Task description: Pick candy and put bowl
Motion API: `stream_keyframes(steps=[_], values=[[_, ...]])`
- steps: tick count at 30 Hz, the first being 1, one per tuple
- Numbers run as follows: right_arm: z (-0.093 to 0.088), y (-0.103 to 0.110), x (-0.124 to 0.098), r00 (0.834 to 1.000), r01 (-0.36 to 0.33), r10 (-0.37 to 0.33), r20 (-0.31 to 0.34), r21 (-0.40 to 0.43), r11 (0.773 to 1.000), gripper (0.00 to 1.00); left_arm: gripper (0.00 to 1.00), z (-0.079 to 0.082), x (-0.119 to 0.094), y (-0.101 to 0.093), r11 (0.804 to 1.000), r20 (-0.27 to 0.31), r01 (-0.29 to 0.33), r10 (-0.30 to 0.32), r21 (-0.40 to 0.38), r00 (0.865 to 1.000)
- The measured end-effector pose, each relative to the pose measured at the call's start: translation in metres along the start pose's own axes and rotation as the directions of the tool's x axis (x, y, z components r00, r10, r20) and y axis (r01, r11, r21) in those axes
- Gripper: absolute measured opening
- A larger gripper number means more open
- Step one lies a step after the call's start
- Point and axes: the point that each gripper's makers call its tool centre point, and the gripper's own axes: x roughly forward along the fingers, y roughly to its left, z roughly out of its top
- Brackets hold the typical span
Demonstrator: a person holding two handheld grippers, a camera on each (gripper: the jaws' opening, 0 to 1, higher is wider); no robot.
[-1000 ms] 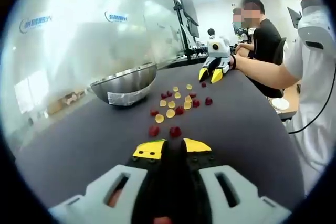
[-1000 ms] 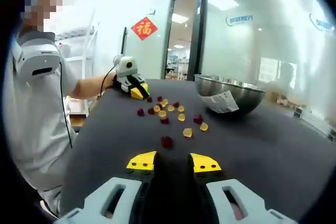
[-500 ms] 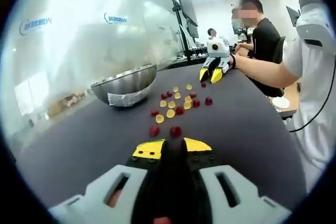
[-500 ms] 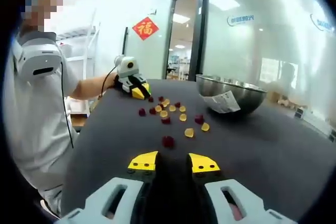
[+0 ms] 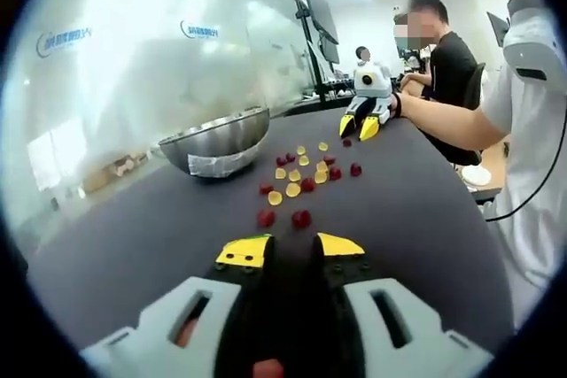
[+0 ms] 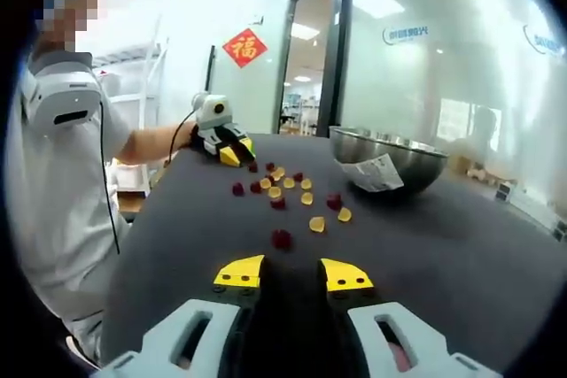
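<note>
Several red and yellow candies (image 5: pixel 301 174) lie scattered on the dark table (image 5: pixel 425 219), right of a steel bowl (image 5: pixel 217 139) with a white label. My left gripper (image 5: pixel 292 248) hovers low in front of two red candies (image 5: pixel 301 218), jaws apart and holding nothing. At the far end a hand holds my right gripper (image 5: pixel 357 127), which faces the pile. In the right gripper view the candies (image 6: pixel 283 188) lie left of the bowl (image 6: pixel 390 161), and a lone red candy (image 6: pixel 282 238) sits just ahead of my open right gripper (image 6: pixel 292 272). The left gripper (image 6: pixel 232 155) shows beyond the pile.
A glass wall (image 5: pixel 133 50) runs behind the bowl. The person in a white shirt (image 6: pixel 62 183) stands at the table's side edge. Seated people (image 5: pixel 447 59) and a monitor (image 5: pixel 317 11) are at the back. A red ornament (image 6: pixel 244 47) hangs on the far wall.
My left gripper's jaws have parted a little and its view has edged closer to the candies. The right gripper and the candies have stayed put.
</note>
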Motion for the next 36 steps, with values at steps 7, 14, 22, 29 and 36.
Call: stream_keyframes(steps=[7, 14, 22, 29, 36], values=[[0.000, 0.000, 0.000, 1.000, -0.002, 0.002, 0.001, -0.004, 1.000, 0.18, 0.14, -0.001, 0.001, -0.003, 1.000, -0.003, 0.016, -0.016, -0.020, 1.000], [0.001, 0.000, 0.001, 1.000, 0.000, 0.000, 0.000, -0.003, 1.000, 0.18, 0.16, 0.004, 0.018, -0.008, 0.997, -0.006, 0.057, -0.058, -0.057, 0.998], [0.001, 0.001, 0.001, 1.000, 0.000, 0.000, 0.000, -0.001, 1.000, 0.17, 0.14, 0.011, 0.041, -0.011, 0.997, -0.011, 0.073, -0.073, -0.035, 0.997], [0.002, 0.000, 0.003, 1.000, 0.001, -0.001, 0.001, 0.001, 1.000, 0.19, 0.08, 0.012, 0.045, -0.012, 0.995, 0.004, 0.089, -0.089, -0.035, 0.996], [0.003, -0.003, 0.012, 1.000, -0.021, 0.022, -0.019, 0.056, 0.998, 0.19, 0.05, 0.012, 0.044, -0.012, 0.996, 0.013, 0.088, -0.088, -0.021, 0.996]])
